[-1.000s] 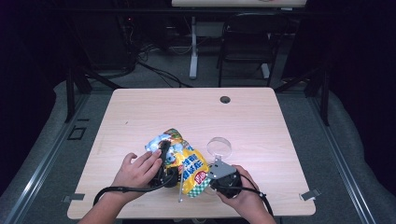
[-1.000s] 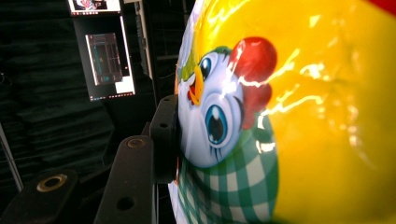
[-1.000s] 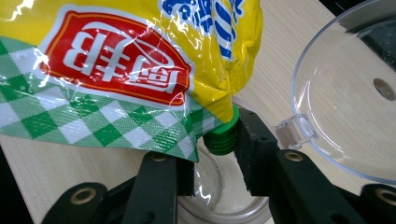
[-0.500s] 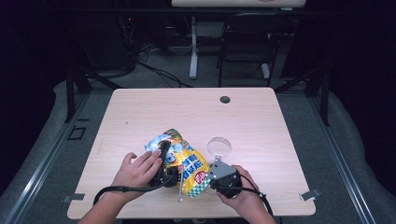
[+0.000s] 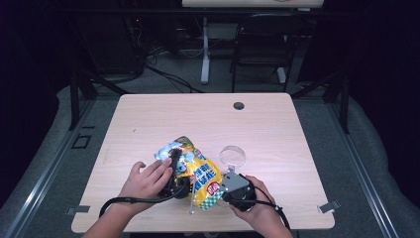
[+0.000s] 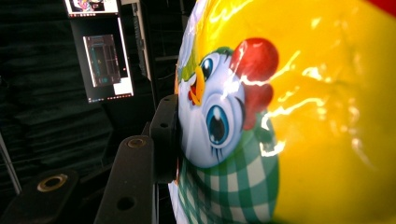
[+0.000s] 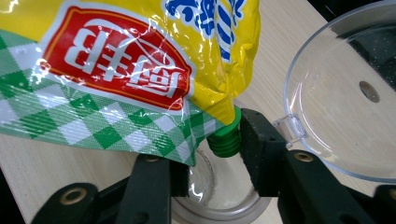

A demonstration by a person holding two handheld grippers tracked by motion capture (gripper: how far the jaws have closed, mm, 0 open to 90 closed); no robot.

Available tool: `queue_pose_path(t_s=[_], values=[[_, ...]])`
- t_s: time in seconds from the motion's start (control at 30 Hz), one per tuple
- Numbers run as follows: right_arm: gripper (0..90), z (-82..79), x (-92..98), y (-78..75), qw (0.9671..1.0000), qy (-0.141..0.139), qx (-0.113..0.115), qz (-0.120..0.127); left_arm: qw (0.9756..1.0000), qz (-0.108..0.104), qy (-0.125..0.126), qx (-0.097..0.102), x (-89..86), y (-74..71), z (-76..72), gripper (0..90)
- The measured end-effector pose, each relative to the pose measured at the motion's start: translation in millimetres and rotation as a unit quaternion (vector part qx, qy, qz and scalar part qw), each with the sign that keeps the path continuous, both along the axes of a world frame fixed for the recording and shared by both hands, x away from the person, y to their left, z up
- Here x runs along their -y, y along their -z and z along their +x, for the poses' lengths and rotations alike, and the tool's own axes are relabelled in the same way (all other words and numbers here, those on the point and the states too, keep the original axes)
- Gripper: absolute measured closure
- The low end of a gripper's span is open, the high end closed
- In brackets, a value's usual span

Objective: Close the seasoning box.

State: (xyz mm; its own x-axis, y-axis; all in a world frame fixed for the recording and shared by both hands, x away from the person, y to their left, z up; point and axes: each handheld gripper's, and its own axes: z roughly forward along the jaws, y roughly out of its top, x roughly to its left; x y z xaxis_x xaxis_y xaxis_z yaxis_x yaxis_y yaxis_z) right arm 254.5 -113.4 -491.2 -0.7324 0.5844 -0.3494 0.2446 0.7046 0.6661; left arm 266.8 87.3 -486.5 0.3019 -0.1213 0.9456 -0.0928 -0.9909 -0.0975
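A yellow pouch point(image 5: 200, 176) with green checks and a cartoon chicken lies tilted between both hands near the table's front edge. My left gripper point(image 5: 177, 159) is shut on its upper part; one pad point(image 6: 164, 135) presses into the bulging foil point(image 6: 280, 116), and the other jaw is hidden behind it. My right gripper point(image 5: 225, 188) is at the pouch's lower corner point(image 7: 116, 60). Its jaws have just been opening. The green spout cap point(image 7: 225, 140) sits between them against the right pad, apart from the left one. Below the cap is a clear round container point(image 7: 219, 198).
A clear round lid point(image 5: 233, 156) lies on the wooden table point(image 5: 277, 129) just beyond my right gripper, also close at the right in the right gripper view point(image 7: 341, 102). A cable hole point(image 5: 239, 105) is near the far edge. A black cable point(image 5: 129, 201) trails from the left hand.
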Motion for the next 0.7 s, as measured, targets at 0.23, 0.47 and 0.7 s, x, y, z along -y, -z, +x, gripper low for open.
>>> queue_pose_path(t_s=[0.23,0.47,0.7], values=[[69.7,1.6,1.0,1.4,1.0000,-0.002,-0.004,0.006,0.9999,0.007,0.001,0.014,2.2,0.2,-1.1,59.6],[69.8,2.5,0.4,3.6,0.9999,-0.001,-0.006,0.009,0.9996,0.015,0.004,0.025,1.7,1.6,-1.6,59.6],[69.9,3.2,-0.4,5.9,0.9998,-0.003,-0.012,0.016,0.9993,0.022,0.003,0.032,1.3,3.4,-2.9,59.7]])
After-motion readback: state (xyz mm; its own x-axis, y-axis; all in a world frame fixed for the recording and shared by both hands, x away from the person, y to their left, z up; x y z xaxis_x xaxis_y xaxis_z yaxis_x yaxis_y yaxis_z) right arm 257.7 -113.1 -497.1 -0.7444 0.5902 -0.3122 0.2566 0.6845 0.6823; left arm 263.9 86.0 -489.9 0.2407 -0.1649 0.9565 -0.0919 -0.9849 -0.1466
